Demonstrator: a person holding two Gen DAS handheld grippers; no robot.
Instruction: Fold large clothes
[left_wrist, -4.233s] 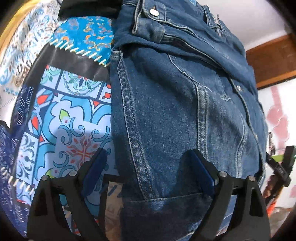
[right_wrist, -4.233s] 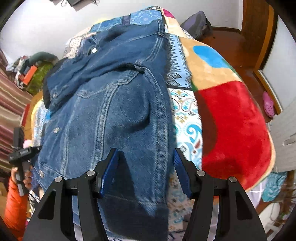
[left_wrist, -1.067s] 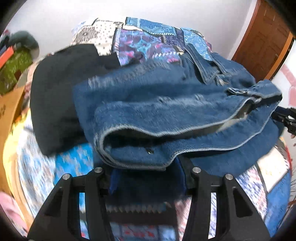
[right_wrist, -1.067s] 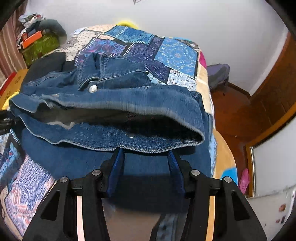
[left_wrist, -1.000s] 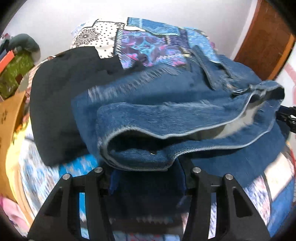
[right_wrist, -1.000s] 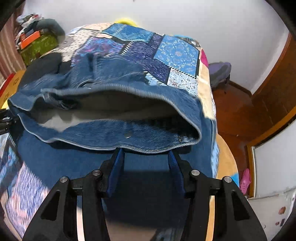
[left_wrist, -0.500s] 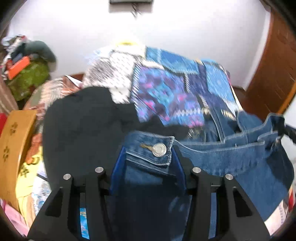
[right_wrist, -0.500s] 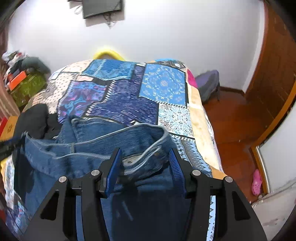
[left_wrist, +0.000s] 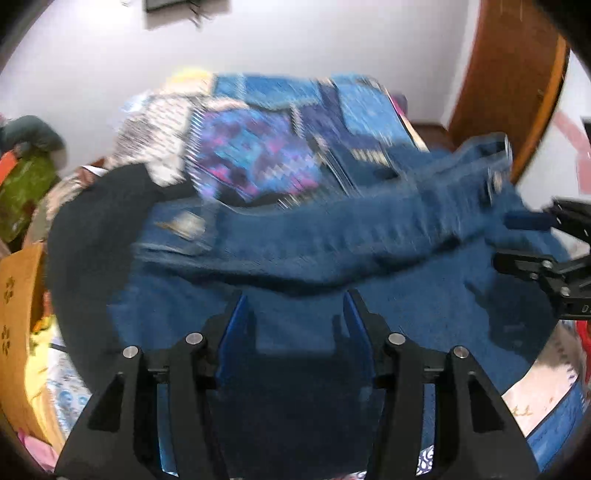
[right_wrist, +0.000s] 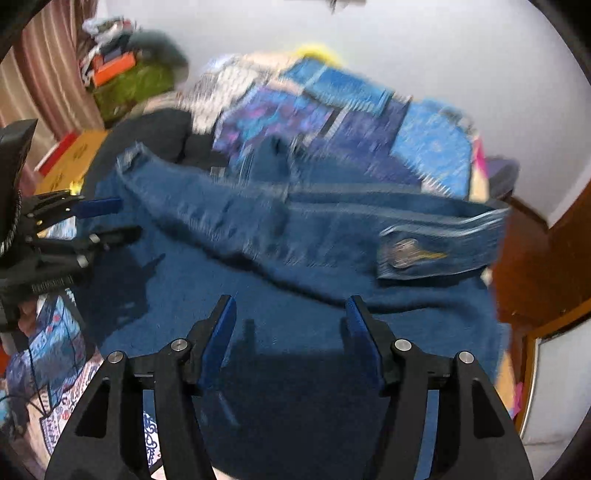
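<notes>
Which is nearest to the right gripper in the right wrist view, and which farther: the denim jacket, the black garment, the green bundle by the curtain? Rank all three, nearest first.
Measured from the right gripper:
1. Denim jacket: directly under and ahead of the open jaws, on the bed.
2. Black garment: beyond the jacket, to the upper left.
3. Green bundle: farthest, off the bed beside the curtain.

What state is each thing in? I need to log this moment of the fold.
Blue denim jacket: folded over itself on the patchwork bedspread, released.
Black garment: lying beside the jacket, partly under it.
Left claw: open, just widened, empty.
Right claw: open, just widened, empty.
</notes>
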